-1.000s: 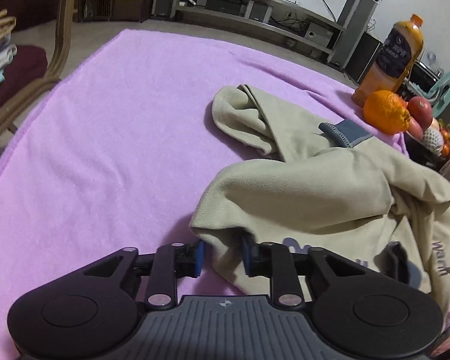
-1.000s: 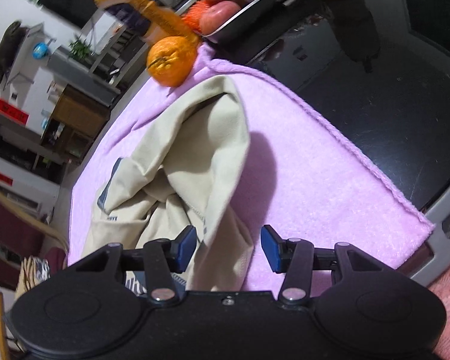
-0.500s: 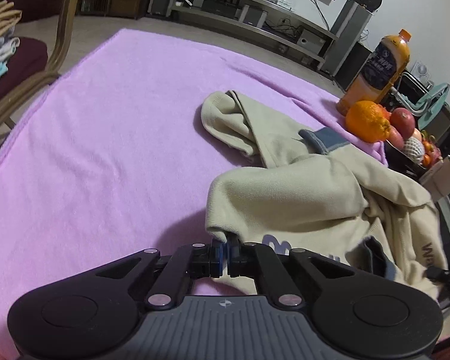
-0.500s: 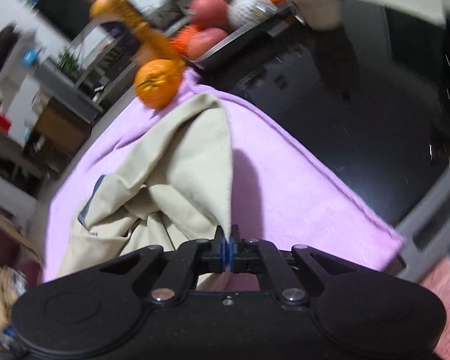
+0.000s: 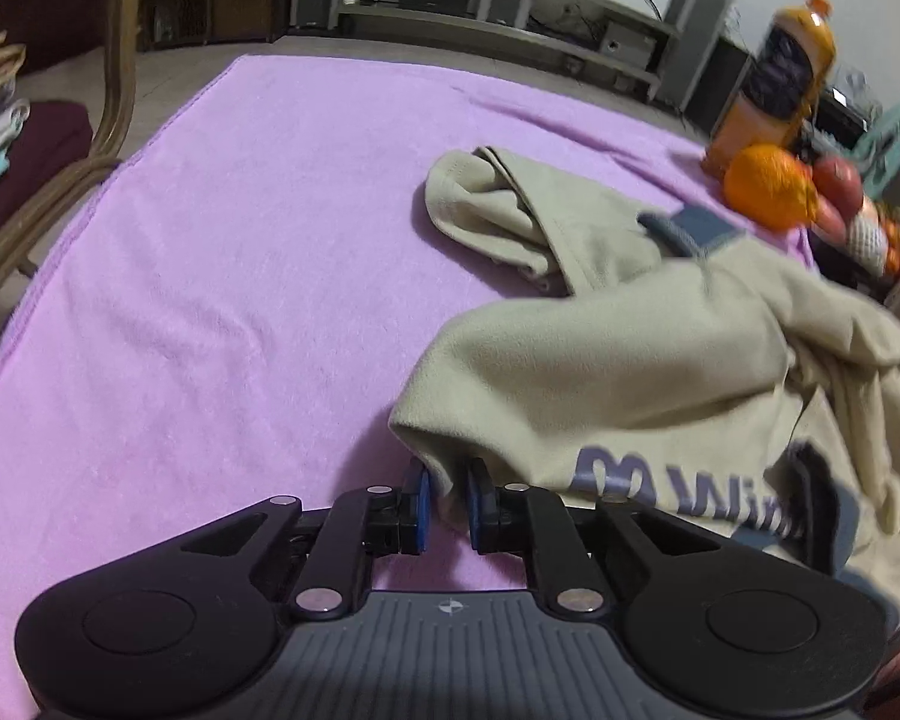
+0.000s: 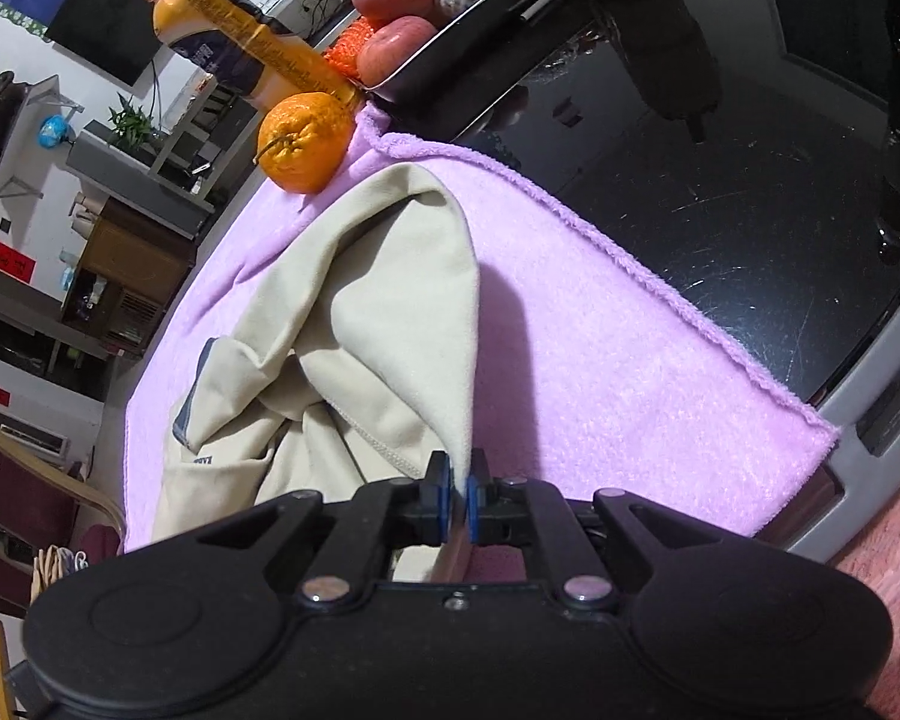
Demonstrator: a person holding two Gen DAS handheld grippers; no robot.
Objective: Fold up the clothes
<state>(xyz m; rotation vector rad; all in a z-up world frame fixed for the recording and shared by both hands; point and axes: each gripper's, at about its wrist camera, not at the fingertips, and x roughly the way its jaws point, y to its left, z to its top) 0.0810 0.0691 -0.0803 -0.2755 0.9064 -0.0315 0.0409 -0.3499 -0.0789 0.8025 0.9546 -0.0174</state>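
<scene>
Left wrist view: the beige garment (image 5: 630, 360) lies crumpled on the purple towel (image 5: 240, 240), with a grey-blue collar tab and purple printed letters (partly hidden by folds). Its near folded edge sits between the pads of my left gripper (image 5: 447, 501); the jaws are opening slightly, nearly together, and the cloth is still pinched between them.

Right wrist view: the same garment (image 6: 378, 312) rises in a taut ridge from the towel (image 6: 600, 348) toward me, below the orange (image 6: 306, 141). My right gripper (image 6: 457, 507) pinches its thin edge; the jaws are opening a little, almost together, with the cloth between the blue pads.
</scene>
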